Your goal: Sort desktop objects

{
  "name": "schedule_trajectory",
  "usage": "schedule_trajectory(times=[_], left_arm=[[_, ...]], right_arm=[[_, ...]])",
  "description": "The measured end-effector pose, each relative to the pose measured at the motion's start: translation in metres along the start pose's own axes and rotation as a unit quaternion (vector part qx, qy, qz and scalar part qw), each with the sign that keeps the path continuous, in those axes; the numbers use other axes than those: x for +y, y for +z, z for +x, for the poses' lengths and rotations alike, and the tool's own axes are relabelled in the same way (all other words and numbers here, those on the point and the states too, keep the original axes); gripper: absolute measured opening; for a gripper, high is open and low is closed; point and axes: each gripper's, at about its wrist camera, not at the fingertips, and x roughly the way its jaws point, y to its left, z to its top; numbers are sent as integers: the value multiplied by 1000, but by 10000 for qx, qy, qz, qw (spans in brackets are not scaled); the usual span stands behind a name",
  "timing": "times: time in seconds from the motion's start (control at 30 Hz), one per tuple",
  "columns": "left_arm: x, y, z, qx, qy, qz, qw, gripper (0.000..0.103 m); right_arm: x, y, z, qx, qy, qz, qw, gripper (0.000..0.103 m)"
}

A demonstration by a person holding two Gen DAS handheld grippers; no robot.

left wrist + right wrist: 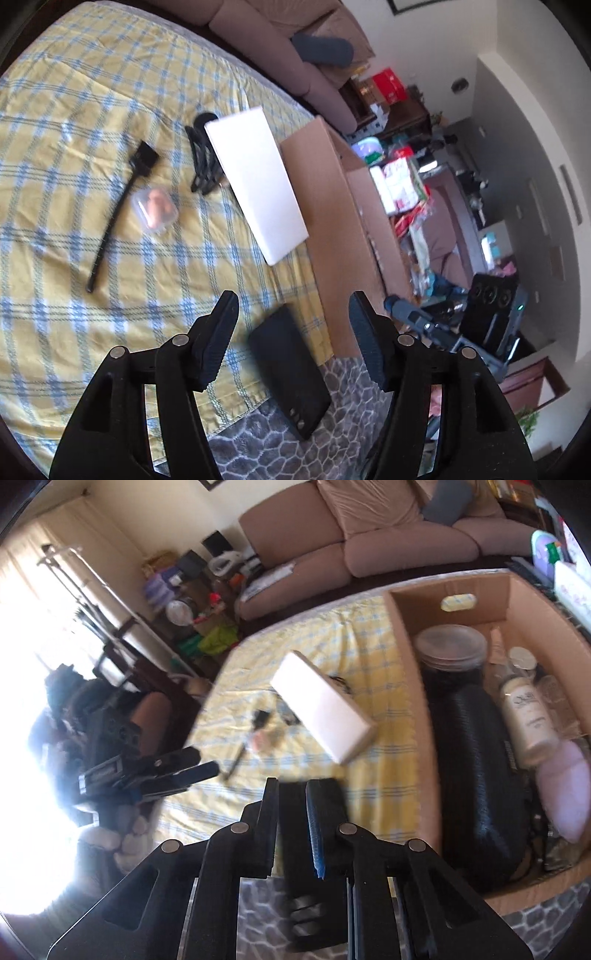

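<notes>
Motion blur softens the white box (323, 710) and the small items behind it in the right wrist view, where the brush (243, 746) and a pinkish case (263, 741) cannot be read clearly. Window glare washes out the left edge. The cardboard box (413, 686) hides most of its contents; the bottle's label (526, 707) is illegible. The bench's near corner is cut off by the fingers (218, 336).

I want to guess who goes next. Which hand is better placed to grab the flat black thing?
Left, probably. The left fingers are open, with the flat black thing lying just ahead between them. The right fingers are closed, so they would need opening first.
</notes>
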Motion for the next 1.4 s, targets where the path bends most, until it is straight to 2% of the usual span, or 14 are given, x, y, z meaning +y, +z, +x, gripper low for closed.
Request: schedule_trajectory(times=[0.1, 0.17, 0.23, 0.33, 0.4, 0.43, 0.5, 0.57, 0.8, 0.97, 1.07, 1.17, 1.27, 1.4], left_arm=[[-8, -4, 7, 105, 102, 183, 9997, 58], [-11, -4, 7, 69, 211, 276, 9994, 58], [-10, 0, 5, -14, 324, 309, 9990, 59], [-8, 12, 1, -165, 473, 301, 9983, 71], [-7, 21, -4, -256, 541, 326, 9977, 75], [-6, 26, -6, -307, 545, 304, 9976, 77], [0, 33, -8, -382, 464, 176, 9980, 91], [9, 41, -10, -475, 374, -4, 9982, 93], [31, 46, -9, -479, 267, -333, 9979, 94], [37, 49, -7, -482, 162, -396, 9979, 94], [38, 49, -2, -458, 60, -457, 9979, 94], [39, 48, 4, -410, -10, -469, 9981, 94], [40, 46, 11, -373, -28, -471, 9982, 94], [40, 43, 18, -350, -223, -538, 9977, 94]], right_arm=[[2, -1, -2, -3, -137, -168, 9998, 17], [5, 0, -4, -44, -272, -333, 9991, 23], [13, 0, -3, -94, -415, -519, 9977, 42], [21, 1, 8, -116, -554, -727, 9957, 59], [30, 5, 22, -81, -715, -966, 9927, 64], [37, 8, 31, -33, -838, -1155, 9898, 67], [49, 13, 48, 6, -1113, -1568, 9813, 74], [56, 19, 68, 13, -1378, -1872, 9726, 80], [39, 39, 142, 334, -1893, -1886, 9630, 82], [25, 44, 170, 471, -2262, -1992, 9523, 86], [12, 45, 180, 619, -2281, -1851, 9539, 85], [4, 43, 179, 607, -2268, -1829, 9547, 75], [2, 45, 167, 564, -1812, -1516, 9701, 68], [1, 43, 145, 607, -790, -821, 9916, 66]])
